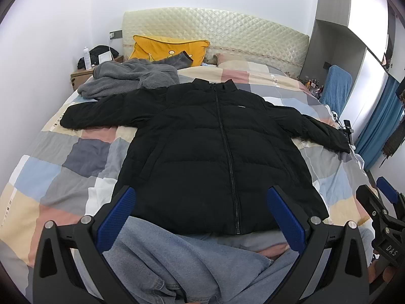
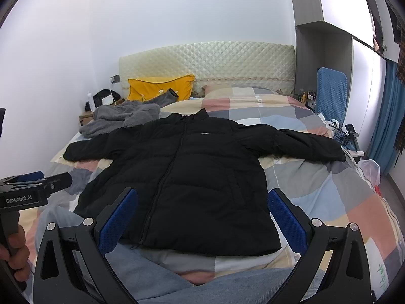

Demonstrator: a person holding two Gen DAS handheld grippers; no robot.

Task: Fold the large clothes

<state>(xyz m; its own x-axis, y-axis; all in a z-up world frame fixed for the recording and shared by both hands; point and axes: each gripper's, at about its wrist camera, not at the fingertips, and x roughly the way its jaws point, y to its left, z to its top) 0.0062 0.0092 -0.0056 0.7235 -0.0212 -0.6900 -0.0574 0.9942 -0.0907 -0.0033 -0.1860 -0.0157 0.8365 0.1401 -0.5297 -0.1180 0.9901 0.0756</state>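
One grey fleece (image 1: 126,78) apparently overlaps black jacket's (image 1: 202,147) sleeve.

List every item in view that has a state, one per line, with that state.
black puffer jacket: spread flat face up on the bed, zipped shut, both sleeves out sideways, unfolded
grey fleece garment: crumpled in a heap beside the jacket's sleeve
yellow pillow: propped against the headboard
left hand-held gripper: open, holding nothing
right hand-held gripper: open, holding nothing
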